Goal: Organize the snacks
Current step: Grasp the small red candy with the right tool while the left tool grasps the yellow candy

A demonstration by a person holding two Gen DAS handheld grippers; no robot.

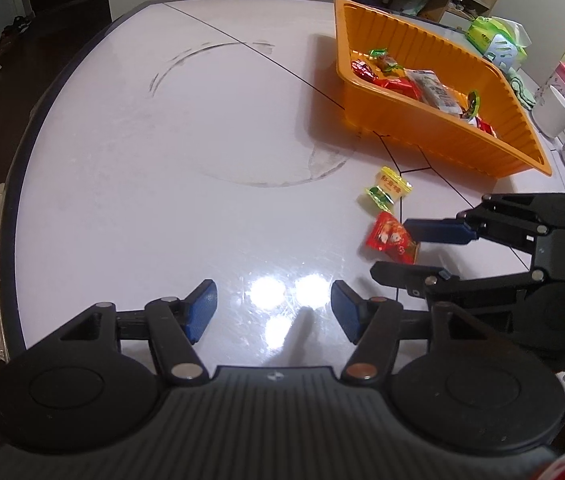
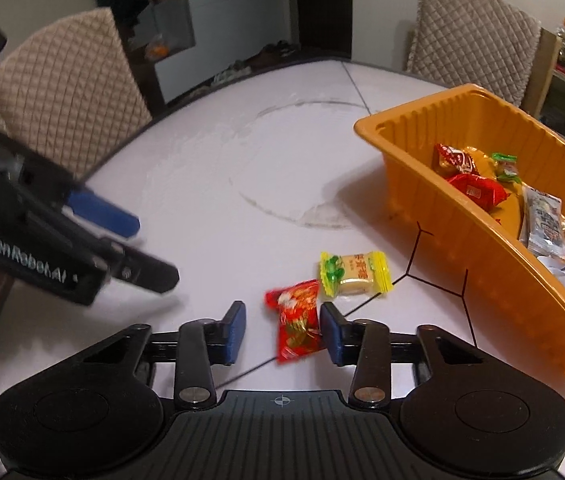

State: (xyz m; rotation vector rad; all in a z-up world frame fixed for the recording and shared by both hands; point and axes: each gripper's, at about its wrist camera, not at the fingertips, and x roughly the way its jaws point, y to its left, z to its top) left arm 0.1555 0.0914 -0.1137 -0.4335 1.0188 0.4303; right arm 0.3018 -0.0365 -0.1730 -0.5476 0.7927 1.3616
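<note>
Right gripper (image 2: 282, 334) angled down at the white table (image 2: 186, 184), jaws partly apart. Red snack packet (image 2: 297, 322) lies flat on the table between the blue pads. The right-side pad (image 2: 332, 334) looks to be touching the packet's edge; the left-side pad stands clear with a visible gap, so no clamp. Left wrist view agrees: one blue finger (image 1: 438, 230) sits at the packet's (image 1: 390, 237) side, the other black finger is just beside its near corner.

Left gripper (image 1: 273, 315) hangs over bare table, jaws about half apart, nothing between them, touching nothing.

Yellow-green wrapped candy (image 2: 356, 274) lies on the table just beside the red packet, on its far side, between it and the orange tray (image 2: 494, 280). The tray stands near on the right and holds several wrapped snacks: red, green and a silver-white pack. Quilted chairs behind the table.
</note>
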